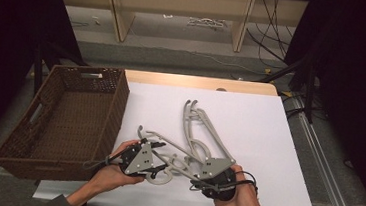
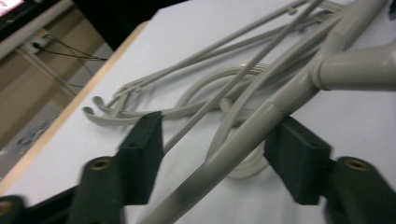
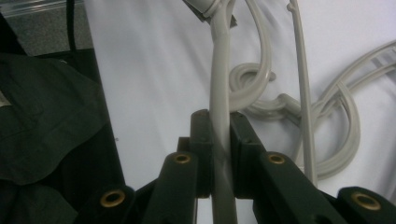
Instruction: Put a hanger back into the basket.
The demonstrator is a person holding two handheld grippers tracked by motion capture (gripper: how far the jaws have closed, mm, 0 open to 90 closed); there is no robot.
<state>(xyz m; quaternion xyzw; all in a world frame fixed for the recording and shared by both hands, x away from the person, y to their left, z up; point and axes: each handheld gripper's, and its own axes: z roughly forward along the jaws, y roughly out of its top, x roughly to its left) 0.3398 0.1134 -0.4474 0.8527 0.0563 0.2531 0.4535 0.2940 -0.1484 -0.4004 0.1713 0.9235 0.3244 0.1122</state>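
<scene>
Hangers (image 1: pixel 193 134), grey plastic, tangled in a heap at near middle of white table (image 1: pixel 268 140), right of brown wicker basket (image 1: pixel 76 119). Right gripper (image 3: pixel 219 135) pressed together, pinching one hanger arm (image 3: pixel 219 84) firmly. Left gripper (image 2: pixel 215 149) still spread, same hanger's bar (image 2: pixel 243 135) between the pads (image 2: pixel 144 140) but not squeezed yet. Step in hand, by judgement: securing one hanger with both tongs to free it from the pile. Next, probably: close left fully, lift together, carry left toward basket without dragging the others.

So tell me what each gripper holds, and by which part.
Right gripper: clamped on a hanger, on its arm. Left gripper: holds nothing; the arm lies between open jaws.
</scene>
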